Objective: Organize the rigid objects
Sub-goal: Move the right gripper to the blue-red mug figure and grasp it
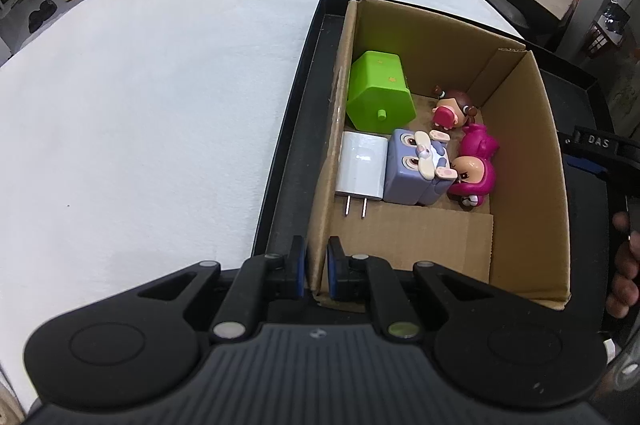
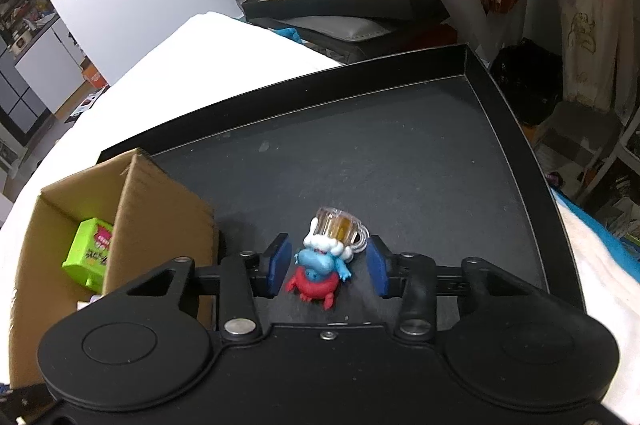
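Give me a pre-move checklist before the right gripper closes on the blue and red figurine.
1. Blue and red figurine sits between the open jaws of the right gripper: ok.
2. Pads touching it: not yet.
3. Small clear mug touches the figurine's head and may get caught: not ok.
4. Left gripper pinches the cardboard box wall, steadying it: ok.
5. Free floor space in the box: ok.
6. Figurine's firmness under grip: cannot tell.

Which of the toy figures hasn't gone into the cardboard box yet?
The blue and red figure with the beer mug. It stands on the black tray between the open right claw's pads; the others lie in the cardboard box.
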Demonstrator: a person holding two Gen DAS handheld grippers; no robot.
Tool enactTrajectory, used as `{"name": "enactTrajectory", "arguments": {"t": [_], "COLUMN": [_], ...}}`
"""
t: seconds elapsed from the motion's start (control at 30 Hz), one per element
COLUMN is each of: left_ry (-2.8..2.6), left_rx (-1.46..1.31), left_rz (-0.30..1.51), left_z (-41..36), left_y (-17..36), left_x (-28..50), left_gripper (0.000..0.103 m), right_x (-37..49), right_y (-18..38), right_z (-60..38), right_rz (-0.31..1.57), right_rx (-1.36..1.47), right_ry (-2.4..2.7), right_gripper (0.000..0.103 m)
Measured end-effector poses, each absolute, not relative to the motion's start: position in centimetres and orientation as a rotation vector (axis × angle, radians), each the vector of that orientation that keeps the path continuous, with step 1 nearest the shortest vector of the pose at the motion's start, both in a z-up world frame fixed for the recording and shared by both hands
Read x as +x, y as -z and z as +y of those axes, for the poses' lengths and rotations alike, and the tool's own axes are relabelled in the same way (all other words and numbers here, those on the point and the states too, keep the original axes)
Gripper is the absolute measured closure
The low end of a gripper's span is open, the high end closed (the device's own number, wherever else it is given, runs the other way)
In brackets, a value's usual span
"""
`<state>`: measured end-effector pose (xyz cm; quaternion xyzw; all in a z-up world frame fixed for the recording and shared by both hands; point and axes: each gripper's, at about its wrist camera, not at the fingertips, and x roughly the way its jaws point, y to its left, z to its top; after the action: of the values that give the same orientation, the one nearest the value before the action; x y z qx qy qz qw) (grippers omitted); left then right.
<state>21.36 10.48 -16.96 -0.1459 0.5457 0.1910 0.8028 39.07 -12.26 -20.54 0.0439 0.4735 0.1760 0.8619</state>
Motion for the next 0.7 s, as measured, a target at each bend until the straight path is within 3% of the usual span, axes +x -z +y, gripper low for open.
{"name": "enactTrajectory", "arguments": {"t": [0.1, 0.2, 0.7], "left_ry": [-0.411, -0.412, -0.416], "left_rx": [-0.306, -0.316, -0.309], "left_rz": [1.170, 1.171, 1.170], "left_z": [10.4, 10.4, 10.3], "left_y": [16.9, 16.9, 16.9], "left_x": [21.4, 21.3, 21.3], "left_gripper": [0.093, 0.093, 0.093], "right_x": [39.1, 38.9, 37.7], "right_y": [21.2, 21.8, 21.5], "right_z": [-11.9, -12.0, -14.1], "right_rz": [1.010, 1.044, 1.128], "right_rx": [0.063, 0.068, 0.042], "right_ry": [-0.376, -0.382, -0.360], "right_gripper": [0.063, 0.070, 0.071]}}
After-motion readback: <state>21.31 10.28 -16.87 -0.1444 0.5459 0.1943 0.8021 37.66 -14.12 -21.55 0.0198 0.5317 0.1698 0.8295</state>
